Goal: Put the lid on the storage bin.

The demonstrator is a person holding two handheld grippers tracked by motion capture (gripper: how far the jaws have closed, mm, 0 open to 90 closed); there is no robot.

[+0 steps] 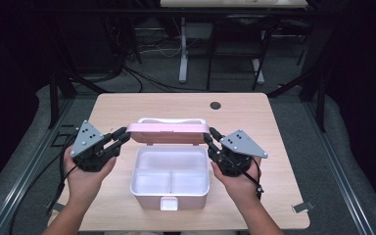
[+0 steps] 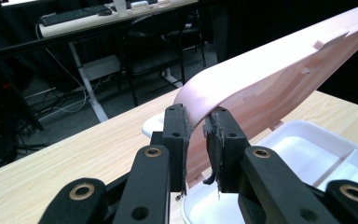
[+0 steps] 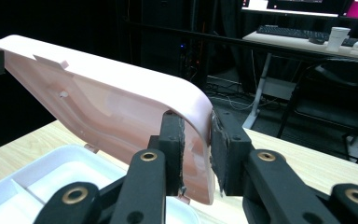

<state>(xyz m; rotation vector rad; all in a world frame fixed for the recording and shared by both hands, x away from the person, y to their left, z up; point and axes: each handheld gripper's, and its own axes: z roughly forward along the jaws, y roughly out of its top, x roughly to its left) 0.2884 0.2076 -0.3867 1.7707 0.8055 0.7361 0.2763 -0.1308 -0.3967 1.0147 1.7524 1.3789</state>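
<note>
Now 2 grippers, left gripper [image 1: 122, 135] & right gripper [image 1: 208, 136], on 1 pink lid [image 1: 168, 131].

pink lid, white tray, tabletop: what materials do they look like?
Pink lid: likely moulded plastic, smooth satin; rounded corners, moulded tabs underneath.
White tray: probably plastic too, slightly glossy; thin rim, moulded dividers.
Tabletop: looks like wood-grain laminate, matt; pale even grain, though solid wood can't be ruled out.

Raised lid [image 1: 169, 133] blocks the box [image 1: 170, 178] at 12 o'clock; surface [image 1: 274, 161] open at 3 and 9 o'clock.
</note>
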